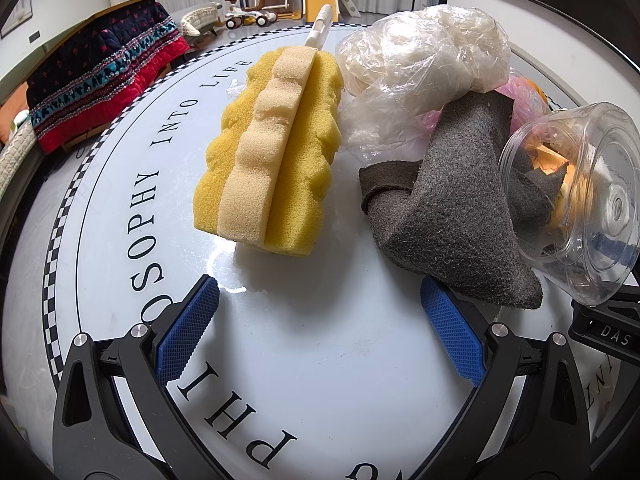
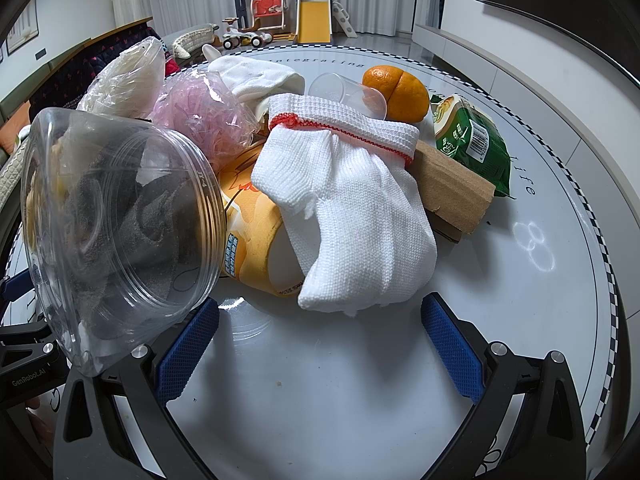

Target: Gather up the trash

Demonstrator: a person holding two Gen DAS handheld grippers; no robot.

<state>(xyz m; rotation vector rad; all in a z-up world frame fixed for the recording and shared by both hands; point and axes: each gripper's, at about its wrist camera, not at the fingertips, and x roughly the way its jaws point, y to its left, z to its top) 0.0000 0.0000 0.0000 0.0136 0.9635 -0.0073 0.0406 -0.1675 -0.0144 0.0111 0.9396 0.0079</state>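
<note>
My left gripper (image 1: 320, 308) is open just in front of a yellow sponge brush (image 1: 272, 148) and a grey felt cloth (image 1: 448, 204) on the round white table (image 1: 320, 360). Behind them lies crumpled clear plastic (image 1: 424, 56), with a clear plastic jar (image 1: 576, 204) on its side at the right. My right gripper (image 2: 320, 332) is open too, close to a white knit glove (image 2: 352, 216) draped over an orange paper cup (image 2: 252, 236). The clear jar (image 2: 116, 220) lies left of it. Farther back are cardboard (image 2: 452, 188), a green wrapper (image 2: 472, 140), an orange (image 2: 396, 92) and a clear cup (image 2: 344, 92).
Pink shredded plastic (image 2: 200, 120) and a white cloth (image 2: 256, 72) sit at the back of the pile. A dark patterned blanket (image 1: 104, 76) hangs left of the table. Children's toys and a slide (image 2: 312, 16) stand on the floor beyond. Bare table surface lies at the right (image 2: 540, 240).
</note>
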